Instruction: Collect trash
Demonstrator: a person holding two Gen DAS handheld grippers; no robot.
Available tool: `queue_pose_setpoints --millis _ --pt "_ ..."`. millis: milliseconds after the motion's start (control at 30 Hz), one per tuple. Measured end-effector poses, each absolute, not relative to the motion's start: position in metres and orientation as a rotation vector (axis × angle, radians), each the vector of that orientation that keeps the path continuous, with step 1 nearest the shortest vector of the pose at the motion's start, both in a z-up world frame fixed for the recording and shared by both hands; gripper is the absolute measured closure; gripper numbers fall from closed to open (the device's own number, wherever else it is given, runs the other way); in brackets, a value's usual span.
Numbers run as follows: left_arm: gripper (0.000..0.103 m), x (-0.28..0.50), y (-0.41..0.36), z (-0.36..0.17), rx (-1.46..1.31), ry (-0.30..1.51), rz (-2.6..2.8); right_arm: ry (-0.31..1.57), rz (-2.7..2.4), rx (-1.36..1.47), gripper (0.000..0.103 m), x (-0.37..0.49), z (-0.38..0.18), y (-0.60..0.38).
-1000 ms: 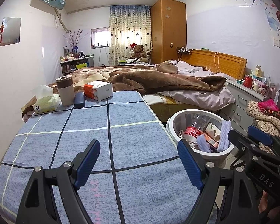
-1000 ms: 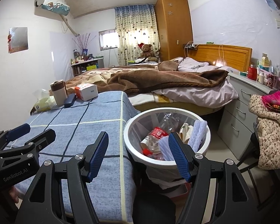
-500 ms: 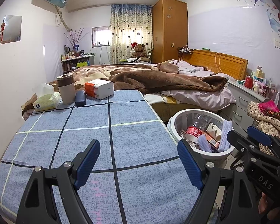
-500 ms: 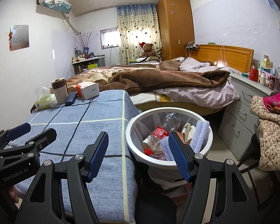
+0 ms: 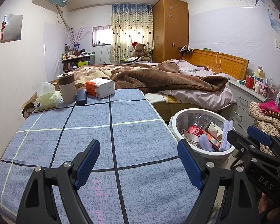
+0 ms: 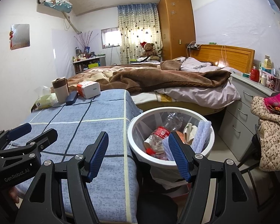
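both the left gripper (image 5: 139, 160) and right gripper (image 6: 138, 154) hover empty, jaws spread wide, above the blue checked cloth-covered worktop (image 5: 95, 136), beside the white round plastic trash bin (image 6: 211, 138) placed close for drops.

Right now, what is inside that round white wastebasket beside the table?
The round white wastebasket holds a clear plastic bottle with a red label, white foam netting and crumpled wrappers; whatever lies beneath them is covered.

Home bedroom, unmade bed (image 5: 177, 82), wooden wardrobe (image 5: 170, 29), curtained window (image 5: 130, 31), teddy bear (image 5: 140, 49)
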State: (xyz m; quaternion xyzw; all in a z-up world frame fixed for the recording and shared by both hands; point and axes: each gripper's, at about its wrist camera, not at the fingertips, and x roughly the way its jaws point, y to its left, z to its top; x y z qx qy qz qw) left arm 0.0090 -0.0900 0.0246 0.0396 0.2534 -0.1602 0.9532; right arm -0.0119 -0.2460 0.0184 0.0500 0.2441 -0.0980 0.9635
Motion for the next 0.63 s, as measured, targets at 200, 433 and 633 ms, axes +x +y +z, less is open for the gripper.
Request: queue_pose_setpoints --millis 200,433,633 --pt "0.017 0.0108 -0.0878 0.0239 0.075 0.518 -0.320 0.494 -0.194 0.099 0.035 -0.0114 0.0183 -0.2441" --pt "0.017 0.0115 -0.0879 0.0234 0.072 0.519 -0.322 0.494 -0.189 0.096 0.035 -0.0093 0.0190 -0.2416" --pt "0.017 0.0118 -0.0877 0.0234 0.072 0.519 -0.322 0.493 -0.188 0.096 0.035 -0.0102 0.0189 -0.2426"
